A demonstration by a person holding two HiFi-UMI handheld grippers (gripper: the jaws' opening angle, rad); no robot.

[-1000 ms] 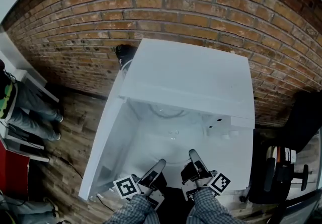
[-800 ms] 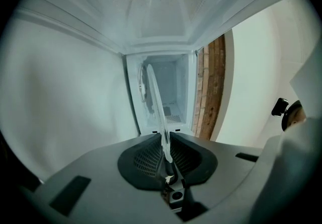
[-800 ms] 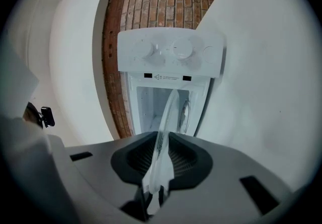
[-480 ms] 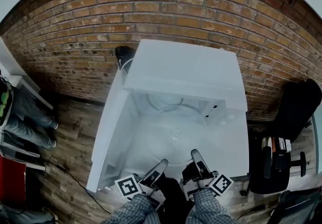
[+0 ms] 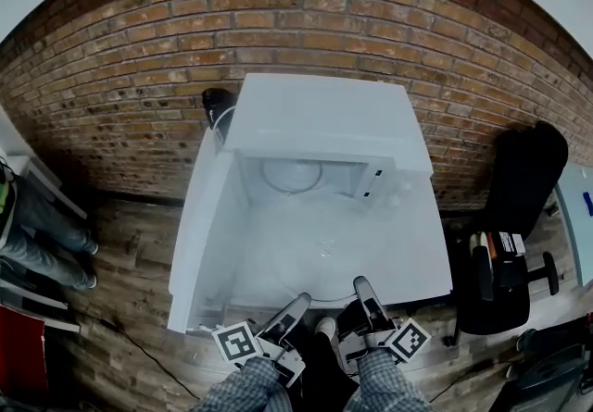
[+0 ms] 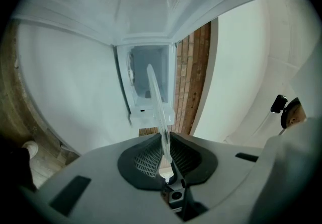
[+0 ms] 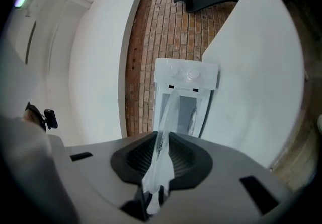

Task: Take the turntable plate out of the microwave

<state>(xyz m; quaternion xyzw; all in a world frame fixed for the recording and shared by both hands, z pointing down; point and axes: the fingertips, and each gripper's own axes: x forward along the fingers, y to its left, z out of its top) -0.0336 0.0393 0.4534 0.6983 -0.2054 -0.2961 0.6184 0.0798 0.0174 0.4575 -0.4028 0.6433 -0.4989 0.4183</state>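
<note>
— Since a second ago both grippers are drawing back toward the person, and the glass turntable plate (image 5: 322,253) is coming out with them.

— How are the fingers holding it?

— The left gripper (image 5: 295,306) is pinching its near rim, and the right gripper (image 5: 363,290) is pinching the same rim just beside. The plate is hanging over the white table (image 5: 422,257), in front of the open microwave (image 5: 320,118). Its door (image 5: 199,225) is standing open at left, and the brick wall (image 5: 278,21) is behind.

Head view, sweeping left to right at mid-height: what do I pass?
person's legs → open microwave door → turntable plate → black office chair
</note>
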